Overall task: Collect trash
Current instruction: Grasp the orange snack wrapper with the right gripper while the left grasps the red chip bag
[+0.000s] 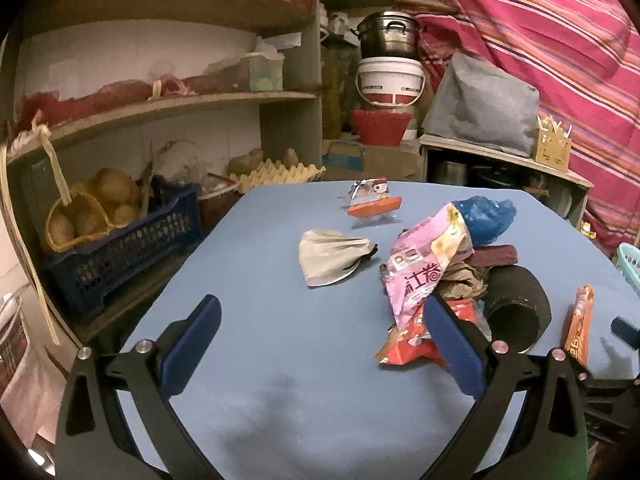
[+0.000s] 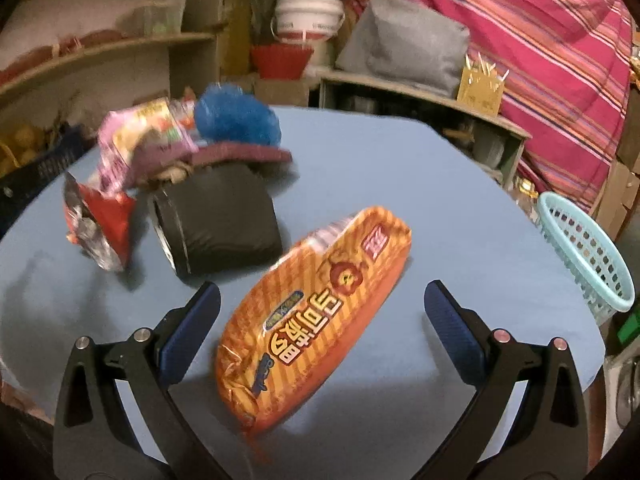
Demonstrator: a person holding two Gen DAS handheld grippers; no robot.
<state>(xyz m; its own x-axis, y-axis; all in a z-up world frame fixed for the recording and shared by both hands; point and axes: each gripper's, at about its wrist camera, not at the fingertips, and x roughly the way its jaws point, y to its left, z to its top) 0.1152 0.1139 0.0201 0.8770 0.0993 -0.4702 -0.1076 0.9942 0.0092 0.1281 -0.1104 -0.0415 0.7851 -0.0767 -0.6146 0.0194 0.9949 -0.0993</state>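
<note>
A: We're over the blue table [image 1: 260, 360] with both tongs spread wide, and neither one grips anything.

B: Right. Our left gripper [image 1: 320, 332] hangs above bare cloth. Its right finger [image 1: 452, 344] overlaps the red wrapper [image 1: 404, 344] in this view, though we can't tell whether they touch.

A: And the trash heap sits just beyond that finger: a pink packet [image 1: 424, 264] leaning on top, a blue bag [image 1: 484, 216] behind it, a black roll [image 1: 516, 312] lying on its side to the right.

B: Out on its own, left of the heap, we've got the grey mask [image 1: 332, 256]. Farther back, near the far edge, a small orange carton [image 1: 372, 200] stands alone.

A: Now our right gripper [image 2: 322, 312]. The orange pack [image 2: 316, 312] lies flat on the table right between its open fingers, running diagonally away from us. Both pads stand clear of it.

B: From that side the black roll [image 2: 224, 216] is just beyond the pack's left, touching the heap behind it. The view is a little blurred there.

A: Over at the table's right edge we see a pale teal basket [image 2: 592, 252], well apart from the heap. It looks to be off the table, but we can't tell what it rests on.

B: Behind everything: shelves [image 1: 160, 108] on the left, a striped cloth [image 1: 540, 40] on the right.
</note>
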